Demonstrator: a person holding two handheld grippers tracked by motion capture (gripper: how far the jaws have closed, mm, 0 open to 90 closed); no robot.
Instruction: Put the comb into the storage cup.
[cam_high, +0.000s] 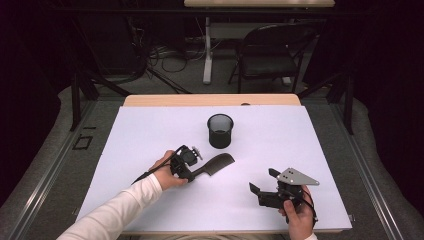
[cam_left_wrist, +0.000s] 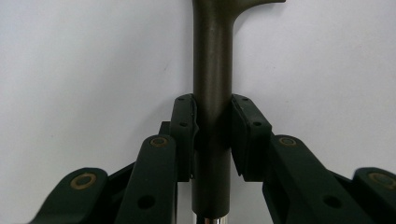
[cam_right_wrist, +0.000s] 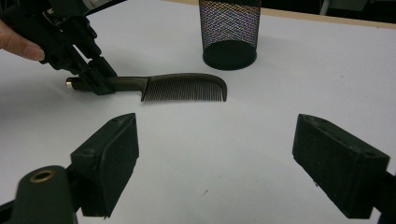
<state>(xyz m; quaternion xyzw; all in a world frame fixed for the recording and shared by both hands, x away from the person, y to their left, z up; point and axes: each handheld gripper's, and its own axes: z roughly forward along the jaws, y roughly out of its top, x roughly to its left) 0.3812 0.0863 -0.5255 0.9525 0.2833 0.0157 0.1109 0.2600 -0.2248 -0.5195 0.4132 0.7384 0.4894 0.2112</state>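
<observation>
Comb (cam_high: 216, 165) sits mid-frame on the white mat (cam_high: 150, 130), long axis running up-right toward the mesh cup (cam_high: 220, 131). Left gripper (cam_high: 192, 174) is clamped on its handle; right gripper (cam_high: 261, 186), lower right, hangs wide open with nothing in it.

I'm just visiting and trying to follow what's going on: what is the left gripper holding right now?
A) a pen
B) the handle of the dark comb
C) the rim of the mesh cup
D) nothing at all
B: the left gripper is shut on the handle of the comb, which lies in front of the mesh cup.
</observation>
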